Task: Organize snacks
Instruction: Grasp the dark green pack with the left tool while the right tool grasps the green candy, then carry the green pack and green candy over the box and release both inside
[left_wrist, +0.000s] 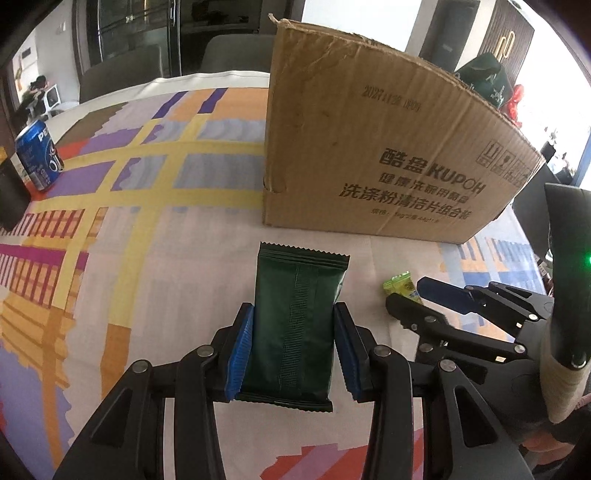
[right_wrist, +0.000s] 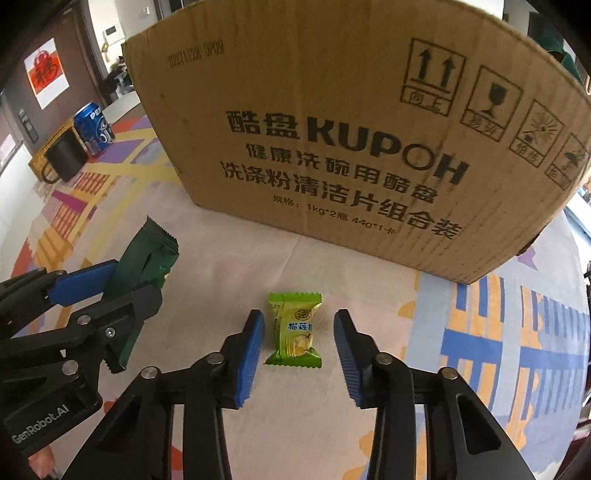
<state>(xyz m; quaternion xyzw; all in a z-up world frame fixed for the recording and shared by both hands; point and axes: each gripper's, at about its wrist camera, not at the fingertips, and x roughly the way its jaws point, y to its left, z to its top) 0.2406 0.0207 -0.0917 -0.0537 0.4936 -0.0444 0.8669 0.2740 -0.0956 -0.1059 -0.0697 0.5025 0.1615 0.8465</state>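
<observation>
Cardboard box (right_wrist: 332, 147) stands at the far side of the bench (right_wrist: 332, 406), its inside hidden from me. My left tongs (left_wrist: 293, 347) clamp a dark green packet (left_wrist: 295, 332), seam side up. My right tongs (right_wrist: 299, 354) straddle a small lime-green candy (right_wrist: 295, 332) lying near the box, pads (right_wrist: 251, 354) not touching it.

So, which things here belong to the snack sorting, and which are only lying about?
For the job: dark green packet in the left gripper; light green candy between the right gripper jaws; cardboard box.
Lying about: blue can, black mug.
</observation>
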